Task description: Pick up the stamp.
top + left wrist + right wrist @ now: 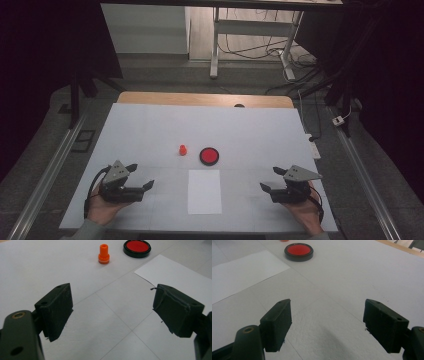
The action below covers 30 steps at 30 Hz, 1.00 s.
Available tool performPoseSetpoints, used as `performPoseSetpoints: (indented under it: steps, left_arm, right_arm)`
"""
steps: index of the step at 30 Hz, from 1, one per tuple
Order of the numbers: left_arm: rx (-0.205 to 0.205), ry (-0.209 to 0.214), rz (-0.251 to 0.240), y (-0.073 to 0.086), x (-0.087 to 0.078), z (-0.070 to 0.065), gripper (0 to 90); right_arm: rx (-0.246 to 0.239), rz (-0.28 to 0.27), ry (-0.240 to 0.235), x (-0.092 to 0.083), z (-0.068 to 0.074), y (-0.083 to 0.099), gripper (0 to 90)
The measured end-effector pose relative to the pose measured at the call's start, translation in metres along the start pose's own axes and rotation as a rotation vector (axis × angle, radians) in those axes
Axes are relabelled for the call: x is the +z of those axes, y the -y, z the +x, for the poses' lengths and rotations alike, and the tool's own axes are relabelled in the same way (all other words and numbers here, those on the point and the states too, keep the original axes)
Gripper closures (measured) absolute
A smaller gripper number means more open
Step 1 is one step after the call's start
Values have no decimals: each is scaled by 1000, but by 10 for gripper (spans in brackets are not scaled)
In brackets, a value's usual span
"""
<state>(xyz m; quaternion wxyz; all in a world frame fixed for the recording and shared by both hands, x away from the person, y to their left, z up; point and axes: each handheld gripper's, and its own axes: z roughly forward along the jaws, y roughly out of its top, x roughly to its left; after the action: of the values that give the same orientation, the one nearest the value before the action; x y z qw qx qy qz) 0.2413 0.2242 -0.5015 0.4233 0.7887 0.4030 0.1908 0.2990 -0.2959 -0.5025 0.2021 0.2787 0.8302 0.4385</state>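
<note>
A small orange stamp (183, 149) (103, 254) stands upright near the table's middle. Just to its right lies a round red ink pad in a black case (209, 156) (137, 247) (298, 251). A white sheet of paper (204, 191) (175, 277) (242, 272) lies flat nearer the front edge. My left gripper (140, 176) (112, 310) rests at the front left, open, with nothing between its jaws. My right gripper (271, 179) (328, 322) rests at the front right, open and empty too. Both point inward toward the paper.
The white table top (150, 125) has a wooden strip (205, 99) along its far edge. Metal rails (45, 175) run along both sides. Beyond stand desk legs (215, 45) and floor cables (300, 75).
</note>
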Motion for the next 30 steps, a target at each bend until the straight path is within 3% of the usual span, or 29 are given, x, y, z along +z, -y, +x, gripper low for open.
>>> performPoseSetpoints:
  steps: [13,23,30]
  left_arm:
    - [31,14,4,-18,9,0,180]
    - [3,50,-5,-34,19,6,183]
    - [13,56,-4,-48,28,8,191]
  right_arm:
    - [6,4,6,0,0,0,229]
    - [9,3,7,-1,-1,-1,234]
    - [7,2,6,0,-1,-1,236]
